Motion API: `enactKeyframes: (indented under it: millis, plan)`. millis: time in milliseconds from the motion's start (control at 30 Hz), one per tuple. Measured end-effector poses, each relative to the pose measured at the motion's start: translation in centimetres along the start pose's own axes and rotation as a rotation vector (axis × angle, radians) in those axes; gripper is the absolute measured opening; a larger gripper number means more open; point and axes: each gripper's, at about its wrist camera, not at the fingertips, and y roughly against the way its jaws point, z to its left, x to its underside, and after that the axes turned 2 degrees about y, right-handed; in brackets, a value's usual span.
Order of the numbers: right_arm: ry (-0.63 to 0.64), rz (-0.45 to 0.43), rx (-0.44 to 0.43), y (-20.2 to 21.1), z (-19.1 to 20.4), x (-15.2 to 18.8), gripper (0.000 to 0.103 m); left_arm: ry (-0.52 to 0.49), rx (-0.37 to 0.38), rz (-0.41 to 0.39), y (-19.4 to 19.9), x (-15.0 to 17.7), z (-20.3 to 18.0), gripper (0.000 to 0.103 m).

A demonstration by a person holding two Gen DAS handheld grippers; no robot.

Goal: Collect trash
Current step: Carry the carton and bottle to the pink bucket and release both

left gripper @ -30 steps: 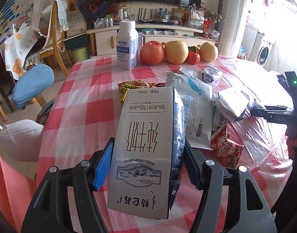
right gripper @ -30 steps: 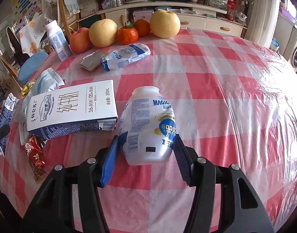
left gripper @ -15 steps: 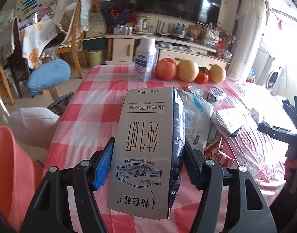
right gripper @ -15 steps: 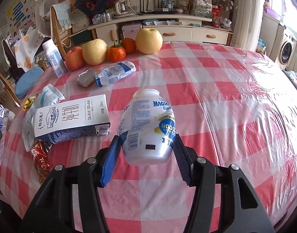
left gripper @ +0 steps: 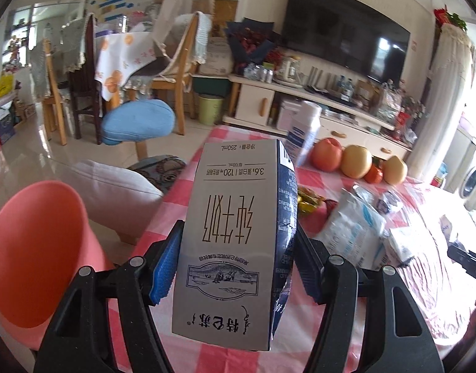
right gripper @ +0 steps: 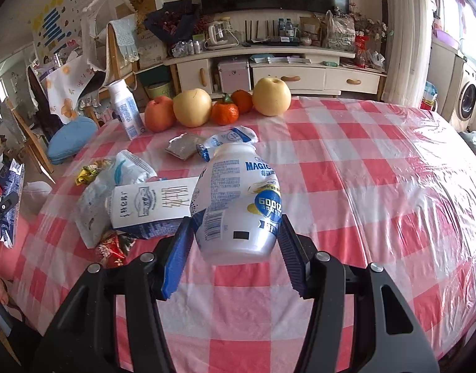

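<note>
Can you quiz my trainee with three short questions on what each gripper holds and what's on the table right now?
1. True or false: the left gripper is shut on a milk carton.
2. What does the right gripper hold? A) an apple B) a white drink bottle C) nothing
3. Fill in: a second milk carton lies on the ____ tablecloth.

Key: 1 true; 2 B; 3 red-and-white checked.
</note>
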Motion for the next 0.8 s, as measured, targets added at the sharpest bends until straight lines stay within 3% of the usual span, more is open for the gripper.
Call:
enactKeyframes:
  millis: [367, 800]
  plan:
    - [0.135, -0.026, -0.155, 1.6, 8.9, -0.9, 0.056, 0.109, -0.131, -0.086, 1.6, -1.4, 3.0, 0.067]
    - [0.345, -0.023, -0.396, 2.4, 23.1, -2.3, 0.056, 0.300, -0.298, -0.160, 4.0, -2.2, 9.2, 0.067]
